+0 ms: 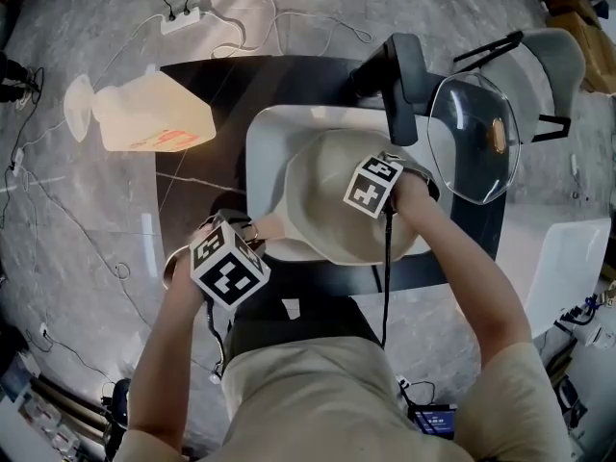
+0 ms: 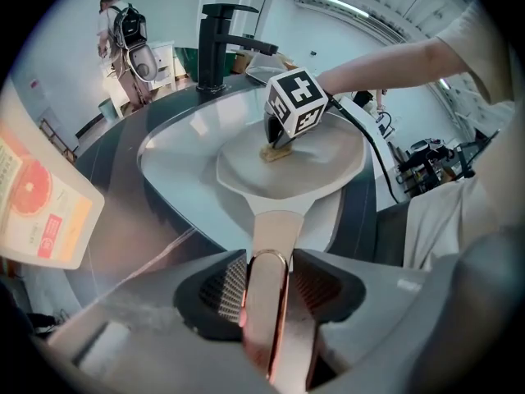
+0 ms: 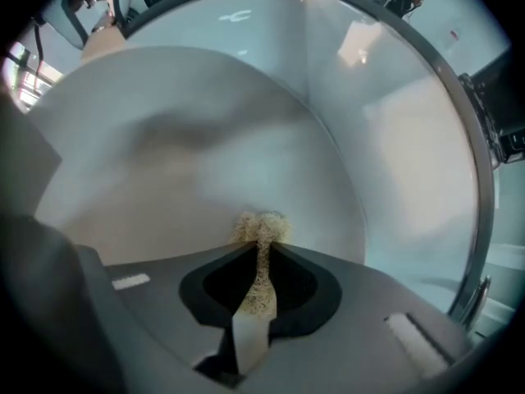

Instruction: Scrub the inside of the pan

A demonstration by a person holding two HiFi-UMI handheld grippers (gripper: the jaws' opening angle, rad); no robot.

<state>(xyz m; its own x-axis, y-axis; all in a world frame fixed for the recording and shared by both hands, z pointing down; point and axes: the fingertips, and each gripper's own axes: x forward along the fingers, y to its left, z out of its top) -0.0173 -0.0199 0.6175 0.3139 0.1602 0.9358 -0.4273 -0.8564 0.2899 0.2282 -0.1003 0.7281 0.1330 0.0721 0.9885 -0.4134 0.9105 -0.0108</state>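
Pan: the cream pan [image 1: 322,186] sits in the white sink [image 1: 274,128] below the black tap [image 1: 402,80], with its handle [image 2: 275,228] pointing back toward the person
Left hand: the left gripper [image 2: 267,290] is clamped on the handle, one ribbed pad against each side, pinning the pan in place (the jaws stand fairly wide only because the handle is broad)
Right hand: the right gripper [image 3: 261,261] points down into the pan, its jaws pinched narrow on a beige fibrous scrubber [image 3: 259,226] whose tuft pokes out past the tips
Contact: the tuft looks to be resting on the pan's inner floor, near the middle; the left gripper view shows it lying there under the marker cube
Surroundings: a glass lid [image 1: 472,138] lies on the counter [image 1: 207,80] to the right of the sink and a pale jug [image 1: 144,114] with an orange label lies to the left, both well apart from the pan
Step in hand: scrubbing the inside, judged to be under way and not finished
Next move: press the scrubber down, sweep it across the floor and up the curved wall, and let only fibre, not the jaw tips, meet the surface
Left hand's part: a firm hold on the handle, so the pan neither slides nor turns in the sink
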